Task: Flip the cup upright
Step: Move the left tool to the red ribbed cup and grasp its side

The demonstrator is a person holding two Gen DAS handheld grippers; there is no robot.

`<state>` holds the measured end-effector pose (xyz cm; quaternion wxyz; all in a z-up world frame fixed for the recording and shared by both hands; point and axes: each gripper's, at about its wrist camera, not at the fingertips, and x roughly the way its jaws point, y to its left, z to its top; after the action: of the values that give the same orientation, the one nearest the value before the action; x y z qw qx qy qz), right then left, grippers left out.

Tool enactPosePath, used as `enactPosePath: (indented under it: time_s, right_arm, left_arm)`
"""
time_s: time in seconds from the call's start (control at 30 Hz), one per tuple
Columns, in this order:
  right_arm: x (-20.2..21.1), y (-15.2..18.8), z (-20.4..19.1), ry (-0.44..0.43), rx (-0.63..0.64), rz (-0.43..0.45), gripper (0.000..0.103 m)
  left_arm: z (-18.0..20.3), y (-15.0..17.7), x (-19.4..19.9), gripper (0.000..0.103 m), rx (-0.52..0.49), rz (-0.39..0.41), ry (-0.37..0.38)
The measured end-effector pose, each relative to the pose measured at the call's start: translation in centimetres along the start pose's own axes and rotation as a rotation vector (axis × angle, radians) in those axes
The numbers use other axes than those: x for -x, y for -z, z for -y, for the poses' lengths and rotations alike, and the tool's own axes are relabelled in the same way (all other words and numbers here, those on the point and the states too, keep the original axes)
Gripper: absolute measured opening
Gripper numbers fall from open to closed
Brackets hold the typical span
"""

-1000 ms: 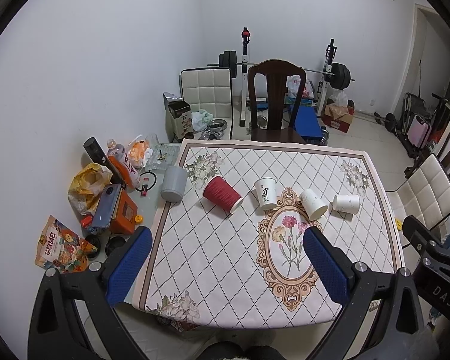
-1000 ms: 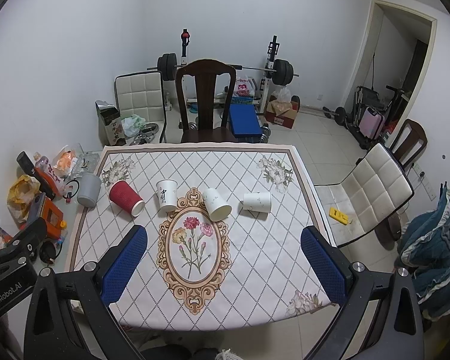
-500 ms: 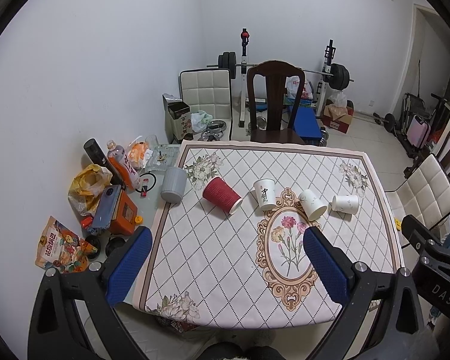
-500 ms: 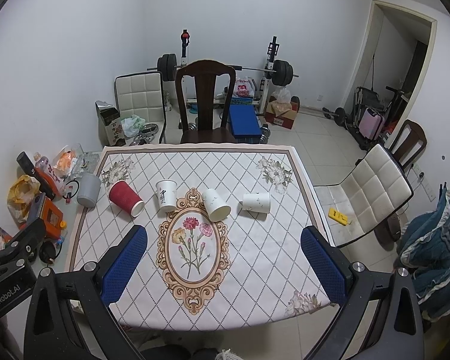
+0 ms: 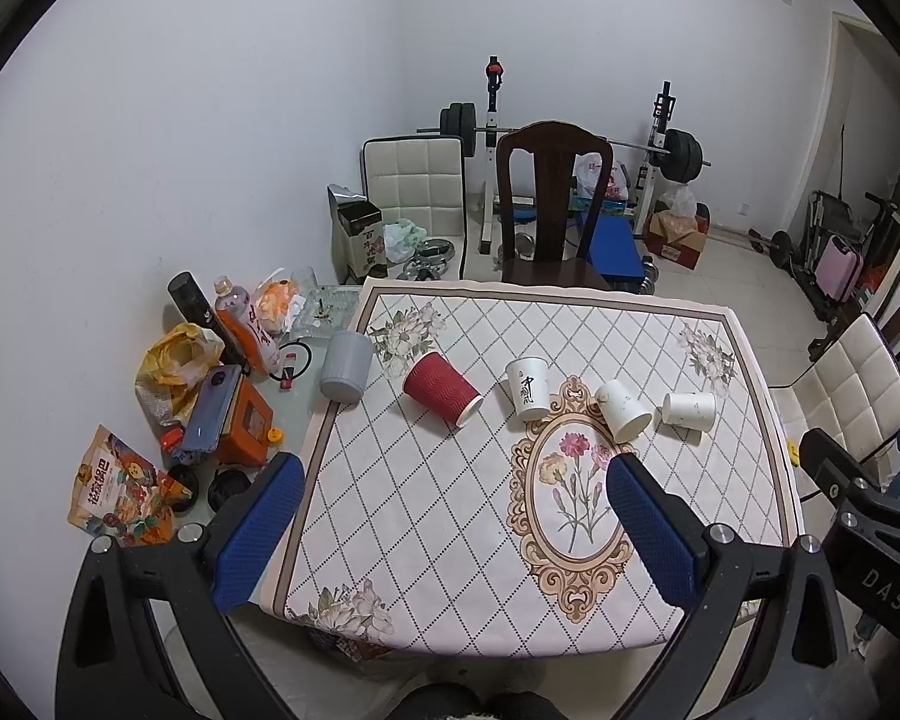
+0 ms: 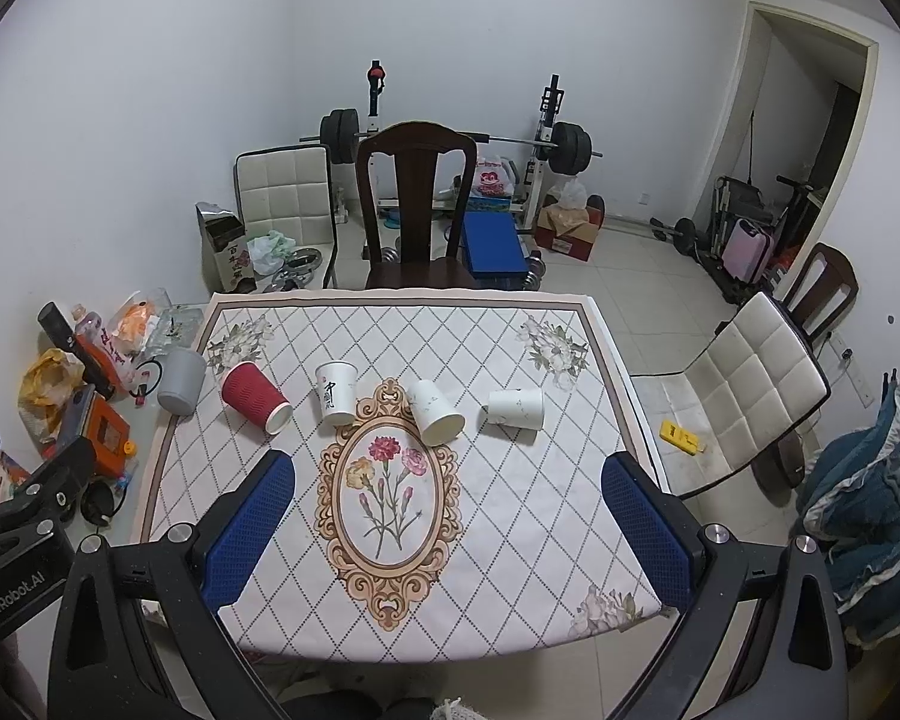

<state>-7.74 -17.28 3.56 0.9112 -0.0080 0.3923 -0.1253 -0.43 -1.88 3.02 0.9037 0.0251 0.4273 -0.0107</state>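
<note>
- Against the frames from a second ago almost nothing differs; the table sits a shade lower in the left wrist view, and the five cups lie in the same row across the middle of both frames.
- The left gripper (image 5: 453, 534) hangs above the near edge of the tablecloth (image 5: 450, 516), its blue pads spread wide with nothing between them; the right gripper (image 6: 447, 531) is likewise wide open and empty.
- Across mid-frame, left to right: a grey cup (image 5: 346, 365) standing mouth down at the cloth's left border; a red ribbed cup (image 5: 441, 387) on its side, mouth toward lower right; a white cup with black characters (image 5: 528, 389) standing mouth up; a white speckled cup (image 5: 623, 410) tipped over, mouth toward the lower right; a second speckled cup (image 5: 689, 411) on its side, apart from the others.
- In the right wrist view the same row reads grey cup (image 6: 181, 381), red ribbed cup (image 6: 254, 397), lettered cup (image 6: 336, 392), then the two speckled cups (image 6: 435, 411) and (image 6: 515, 407).
- Hard to make out: the clutter at left-centre of the left wrist view, bags, a bottle (image 5: 243, 324) and an orange box (image 5: 243, 429), overlaps itself; each gripper's body is cut off by the lower frame edge; the other gripper shows only as a black fragment at the frame's lower side edge.
</note>
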Motion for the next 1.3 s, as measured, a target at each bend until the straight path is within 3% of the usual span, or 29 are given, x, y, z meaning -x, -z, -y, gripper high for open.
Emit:
enactPosePath:
  time_s: [0.23, 0.43, 0.67, 1.03, 1.3]
  right_arm:
    - [-2.2, -0.3, 1.5, -0.019, -0.021, -0.032, 0.103]
    - [-9.0, 1.4, 2.0, -0.024, -0.012, -0.14, 0.103]
    - [-17.5, 4.1, 0.7, -0.021, 0.016, -0.275, 0.103]
    - [-30.1, 4.9, -4.3, 0.026, 0.009, -0.447, 0.103]
    - [-38.0, 3.1, -7.6, 0.067, 0.009, -0.529, 0.103]
  left_arm:
    - [0.0, 0.8, -2.8, 0.103, 0.03, -0.037, -0.041]
    - [-0.3, 2.3, -8.6, 0.103, 0.045, -0.116, -0.142]
    - [-1.4, 3.5, -15.5, 0.103, 0.045, -0.243, -0.177]
    - [-2.5, 1.3, -28.3, 0.103, 0.025, -0.416, -0.128]
    - [-3.9, -1.4, -37.9, 0.103, 0.095, -0.514, -0.075]
